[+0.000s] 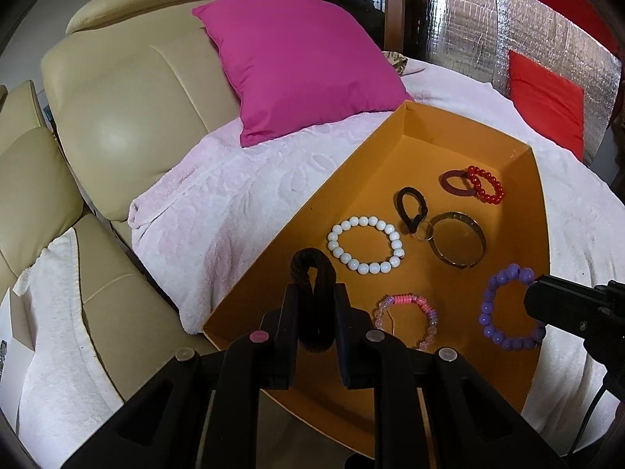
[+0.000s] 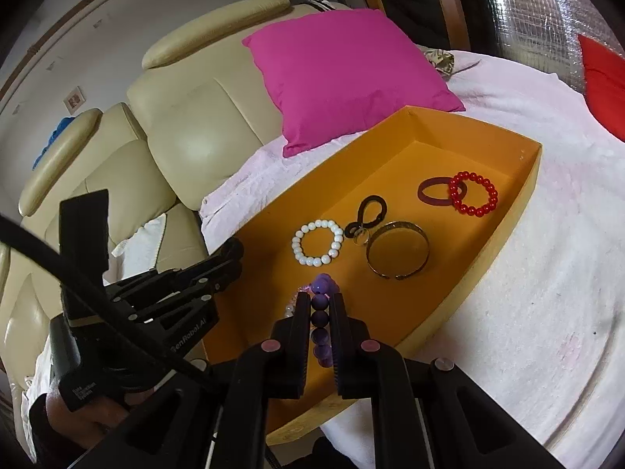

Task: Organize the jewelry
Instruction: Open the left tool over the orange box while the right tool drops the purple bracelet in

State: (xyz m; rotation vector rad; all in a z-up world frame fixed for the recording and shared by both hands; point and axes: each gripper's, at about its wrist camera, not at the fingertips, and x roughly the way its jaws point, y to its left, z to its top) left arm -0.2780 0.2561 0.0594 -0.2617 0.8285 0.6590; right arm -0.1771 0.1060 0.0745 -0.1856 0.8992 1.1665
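An orange tray (image 1: pixel 375 148) (image 2: pixel 523 199) lies on a pink-white blanket. My left gripper (image 1: pixel 314 293) is shut on a black fabric hair tie (image 1: pixel 312 273) over the tray's near left corner. My right gripper (image 2: pixel 319 297) is shut on a purple bead bracelet (image 2: pixel 321 312), seen from the left wrist (image 1: pixel 504 308) at the tray's right edge. In the tray lie a white bead bracelet (image 1: pixel 365 244) (image 2: pixel 317 243), a pink bead bracelet (image 1: pixel 406 318), a metal bangle (image 1: pixel 457 239) (image 2: pixel 398 249), a black loop (image 1: pixel 412 207) (image 2: pixel 367 211), a small ring (image 1: pixel 424 231), a red bead bracelet (image 1: pixel 484 184) (image 2: pixel 473 194) and a maroon band (image 1: pixel 453 183) (image 2: pixel 433 191).
A magenta cushion (image 1: pixel 297 66) (image 2: pixel 347 74) leans on a cream leather sofa (image 1: pixel 129 117) (image 2: pixel 203 133) behind the tray. A red cushion (image 1: pixel 547 97) and a silver foil panel (image 1: pixel 468 27) stand at the right. A white towel (image 1: pixel 58 312) lies on the sofa seat.
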